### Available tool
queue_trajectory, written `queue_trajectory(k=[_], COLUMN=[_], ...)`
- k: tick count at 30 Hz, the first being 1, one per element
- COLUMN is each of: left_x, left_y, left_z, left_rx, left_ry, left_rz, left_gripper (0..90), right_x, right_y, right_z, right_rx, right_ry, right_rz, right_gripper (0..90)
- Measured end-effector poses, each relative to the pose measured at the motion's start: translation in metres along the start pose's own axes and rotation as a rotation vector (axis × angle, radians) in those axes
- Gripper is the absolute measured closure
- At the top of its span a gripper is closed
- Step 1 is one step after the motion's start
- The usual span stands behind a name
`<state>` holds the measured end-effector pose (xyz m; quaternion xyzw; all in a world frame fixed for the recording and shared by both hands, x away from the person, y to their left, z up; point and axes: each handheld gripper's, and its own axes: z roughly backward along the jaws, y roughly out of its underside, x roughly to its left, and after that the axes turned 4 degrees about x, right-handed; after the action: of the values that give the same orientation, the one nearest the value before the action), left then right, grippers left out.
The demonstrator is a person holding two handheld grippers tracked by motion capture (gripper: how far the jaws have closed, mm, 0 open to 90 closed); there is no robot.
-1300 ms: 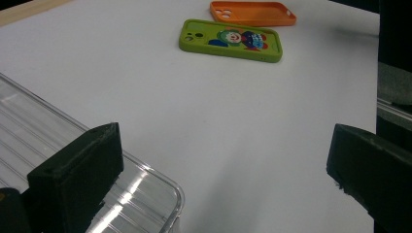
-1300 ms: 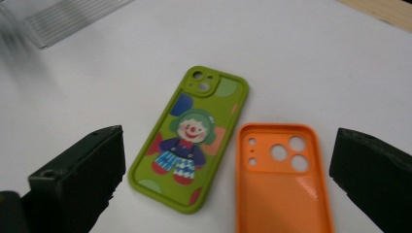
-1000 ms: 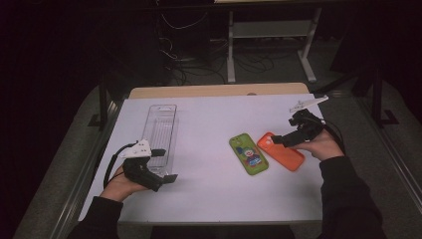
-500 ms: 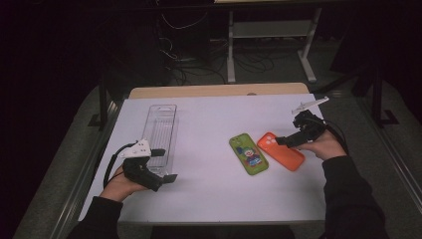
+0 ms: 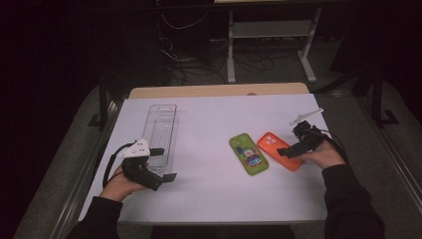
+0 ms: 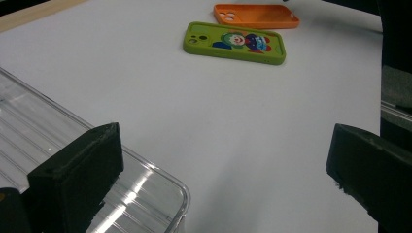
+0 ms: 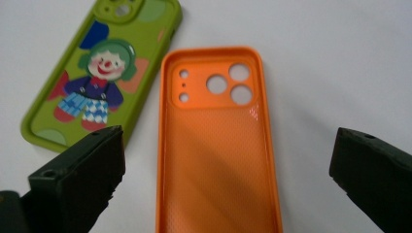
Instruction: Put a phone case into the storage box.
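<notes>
On the right side of the white table (image 5: 214, 124), your right tongs (image 7: 228, 170) hang just over the near end of the orange phone case (image 7: 218, 145), jaws spread wide with nothing between them but the case lying flat below. In the right gripper view the case sits open side up — its camera cut-outs at the far end, its textured inner floor running down between your two black jaws. Neither jaw touches it as far as the view shows.

Just beside it lies the green phone case (image 7: 97, 73), printed with a clown figure. The two cases are close along their long edges at the far end, but a thin strip of table shows between them.

In the high view your right tongs (image 5: 291, 149) sit at the near right edge of the orange phone case (image 5: 278, 151), with the green phone case (image 5: 248, 154) to its left, both angled on the table.

On the left side, your left tongs (image 5: 166, 164) are released too, jaws set far apart. They rest at the near end of a clear plastic tray (image 5: 160, 129) — in the left gripper view one jaw overlaps the tray's rounded corner (image 6: 160, 194) and the other stands over bare table, with both cases well apart across the white surface.
</notes>
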<state>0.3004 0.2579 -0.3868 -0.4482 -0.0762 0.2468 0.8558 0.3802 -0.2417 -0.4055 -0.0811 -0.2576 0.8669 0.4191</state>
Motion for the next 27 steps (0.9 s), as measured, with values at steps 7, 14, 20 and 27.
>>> queue_trajectory(k=[7, 14, 20, 27], left_x=[0.000, -0.001, -0.001, -0.001], left_y=[0.000, 0.001, 0.001, 0.001], left_z=[0.000, -0.001, -0.001, -0.001], left_rx=[0.007, 0.008, 0.007, 0.009], left_ry=[-0.003, 0.001, 0.000, -0.001], left_rz=[0.005, 0.003, 0.001, 0.009], left_gripper=[0.0, 0.0, 0.0, 0.0], right_x=[0.001, 0.003, 0.005, 0.004], right_y=[0.007, 0.015, 0.018, 0.022], right_z=[-0.008, -0.017, -0.023, -0.028], right_rx=[0.036, 0.090, 0.132, 0.175], right_ry=[0.003, 0.018, 0.031, 0.044], right_rz=[0.006, 0.027, 0.037, 0.035], right_gripper=[0.0, 0.0, 0.0, 1.3])
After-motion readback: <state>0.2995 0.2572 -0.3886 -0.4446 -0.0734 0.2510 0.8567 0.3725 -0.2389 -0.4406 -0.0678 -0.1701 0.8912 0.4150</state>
